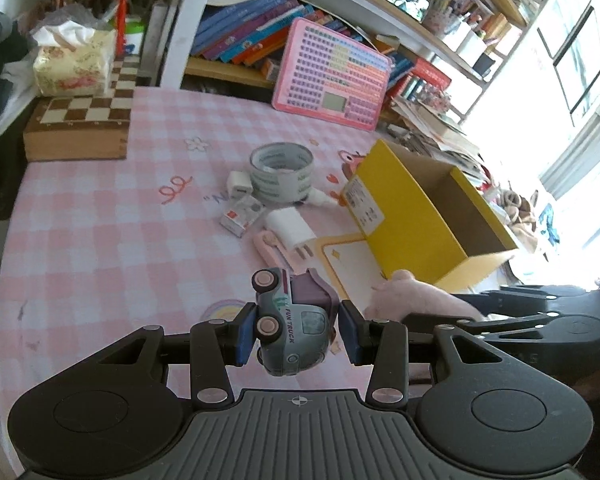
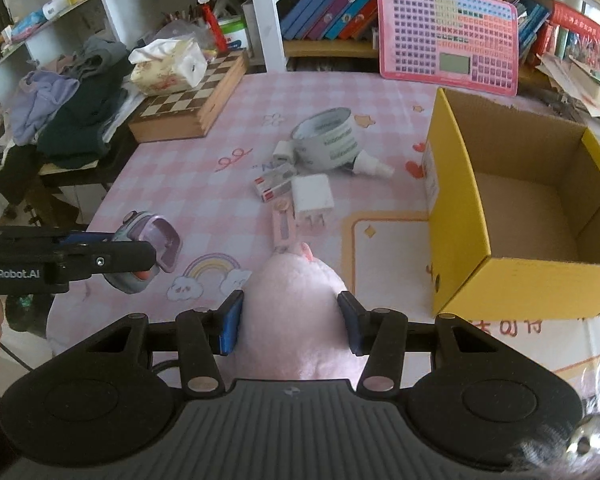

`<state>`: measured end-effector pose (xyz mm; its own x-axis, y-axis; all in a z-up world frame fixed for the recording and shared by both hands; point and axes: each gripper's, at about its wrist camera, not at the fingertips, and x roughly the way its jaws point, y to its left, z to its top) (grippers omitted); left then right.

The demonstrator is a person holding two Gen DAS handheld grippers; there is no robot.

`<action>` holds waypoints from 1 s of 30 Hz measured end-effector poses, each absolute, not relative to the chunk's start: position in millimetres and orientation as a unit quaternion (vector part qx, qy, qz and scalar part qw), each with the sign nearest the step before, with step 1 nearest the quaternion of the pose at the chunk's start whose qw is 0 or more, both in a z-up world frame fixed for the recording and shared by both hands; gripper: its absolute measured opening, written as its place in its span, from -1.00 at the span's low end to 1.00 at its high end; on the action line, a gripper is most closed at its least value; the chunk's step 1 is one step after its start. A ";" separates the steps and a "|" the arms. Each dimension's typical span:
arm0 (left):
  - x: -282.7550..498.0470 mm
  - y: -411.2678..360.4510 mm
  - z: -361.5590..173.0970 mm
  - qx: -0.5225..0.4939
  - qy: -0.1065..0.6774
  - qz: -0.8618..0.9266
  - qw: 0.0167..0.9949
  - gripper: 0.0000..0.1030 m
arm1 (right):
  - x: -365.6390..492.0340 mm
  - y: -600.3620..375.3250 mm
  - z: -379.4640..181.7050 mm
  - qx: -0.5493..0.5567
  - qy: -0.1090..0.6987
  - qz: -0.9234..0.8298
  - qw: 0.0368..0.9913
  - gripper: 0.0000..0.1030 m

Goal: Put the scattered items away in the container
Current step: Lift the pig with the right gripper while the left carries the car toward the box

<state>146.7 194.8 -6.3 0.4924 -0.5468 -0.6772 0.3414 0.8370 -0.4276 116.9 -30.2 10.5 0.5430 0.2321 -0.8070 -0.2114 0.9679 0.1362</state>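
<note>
The left gripper (image 1: 298,334) is pinching one toy truck (image 1: 292,330) between its fingers, while the right gripper (image 2: 290,322) is squeezing one pink plush (image 2: 296,312). Ahead of the fingertips, two white chargers (image 2: 311,196), one tape roll (image 2: 327,144) and one small carton (image 2: 274,182) are lying scattered. Only the right view is showing the yellow box's (image 2: 460,216) bare floor, right of the fingers.

Bright daylight, blown-out window glare, fisheye-warped edges.

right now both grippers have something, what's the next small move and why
Probably carry the right gripper with its pink plush toy right, over the yellow box, and release. The box looks empty and open-topped, close beside that gripper; the left gripper with the toy truck sits farther away.
</note>
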 end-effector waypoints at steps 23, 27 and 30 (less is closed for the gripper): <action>122.9 142.6 3.5 -0.124 0.449 -0.328 0.822 -0.20 | 55.1 -91.0 20.4 0.095 0.444 0.026 0.890 -0.09; 110.8 124.8 5.7 -0.123 0.447 -0.323 0.825 -0.20 | 44.9 -109.2 21.2 0.098 0.441 0.027 0.892 -0.09; 99.1 109.1 9.4 -0.122 0.440 -0.310 0.834 -0.19 | 36.4 -126.2 22.1 0.097 0.439 0.035 0.893 -0.09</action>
<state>99.1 109.1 9.4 0.4201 -0.6238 -0.6591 0.4098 0.7784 -0.4756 36.4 -126.2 22.1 0.6128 0.1473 -0.7764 0.0230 0.9787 0.2039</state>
